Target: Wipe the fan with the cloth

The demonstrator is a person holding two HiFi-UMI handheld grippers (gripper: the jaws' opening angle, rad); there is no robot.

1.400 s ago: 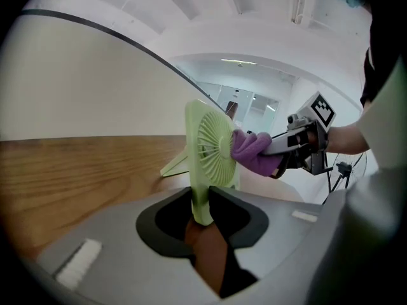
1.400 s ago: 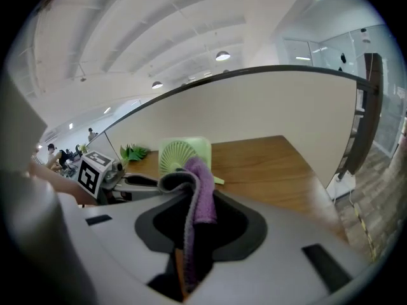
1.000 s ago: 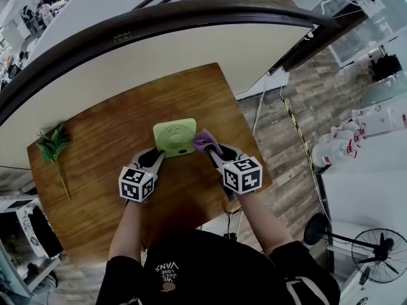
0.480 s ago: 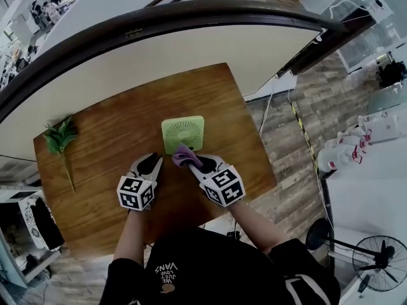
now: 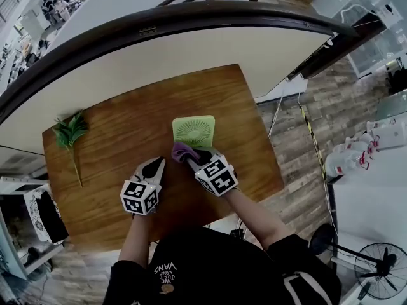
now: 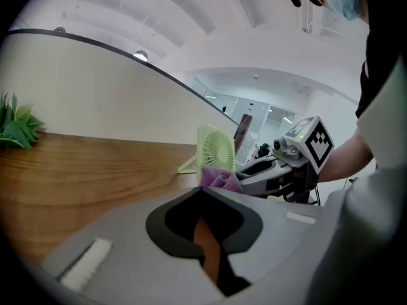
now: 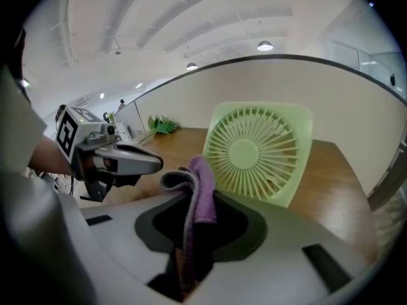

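A small light-green square fan stands upright on the wooden table; it also shows in the right gripper view as the fan and in the left gripper view as the fan. My right gripper is shut on a purple cloth, held just in front of the fan's grille; the cloth sticks up between its jaws. My left gripper is to the left of the fan, apart from it. Its jaws have just been closing and now stand shut with nothing between them.
A green plastic sprig lies near the table's left edge. A curved cream counter with a dark rim runs behind the table. Wooden floor lies to the right, with a standing fan at the lower right.
My right gripper has carried the cloth from the fan's right side across to its front. My left gripper has drawn back from the fan's left edge and its jaws have shut.
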